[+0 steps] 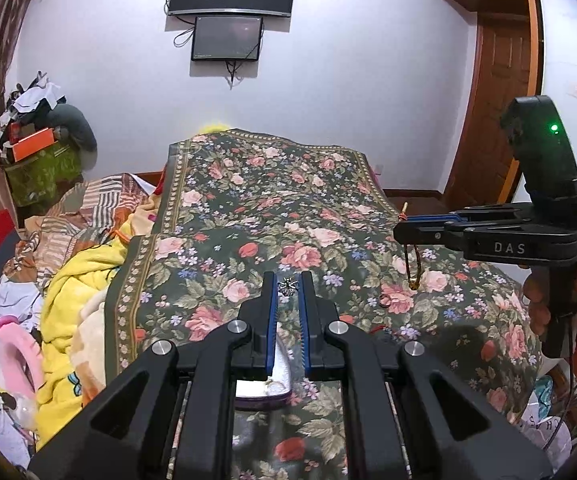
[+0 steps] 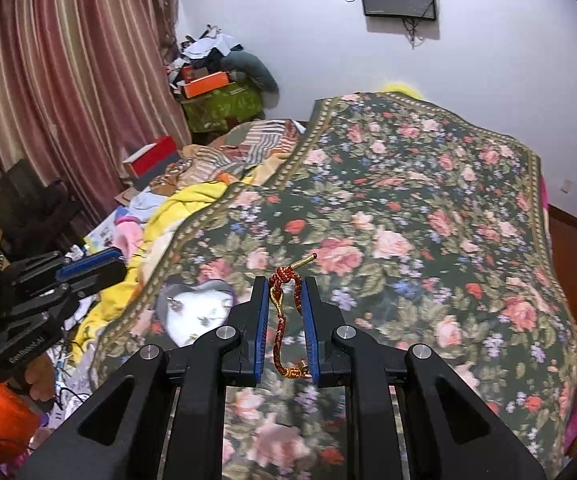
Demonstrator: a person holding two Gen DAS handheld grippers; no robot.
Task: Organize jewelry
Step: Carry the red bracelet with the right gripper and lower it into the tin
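My left gripper [image 1: 288,276] is shut on a small silver sparkly ornament [image 1: 288,286], pinched at its fingertips above the floral cloth. Beneath its fingers lies an open heart-shaped jewelry box [image 1: 262,386] with a white lining; the same box [image 2: 196,312] shows in the right wrist view, left of my right gripper. My right gripper [image 2: 284,280] is shut on a red and gold braided bracelet [image 2: 282,320], which dangles between its blue pads. From the left wrist view, the right gripper [image 1: 404,228] hovers at the right with the bracelet [image 1: 414,268] hanging under it. The left gripper [image 2: 120,264] is at the left edge.
A floral cloth [image 1: 272,208] covers the bed. A small ring [image 1: 384,302] lies on it near the right gripper. A yellow blanket [image 1: 76,292], a red box [image 2: 152,156] and piled clutter [image 2: 216,80] sit to the left. A wooden door [image 1: 496,92] stands at the right.
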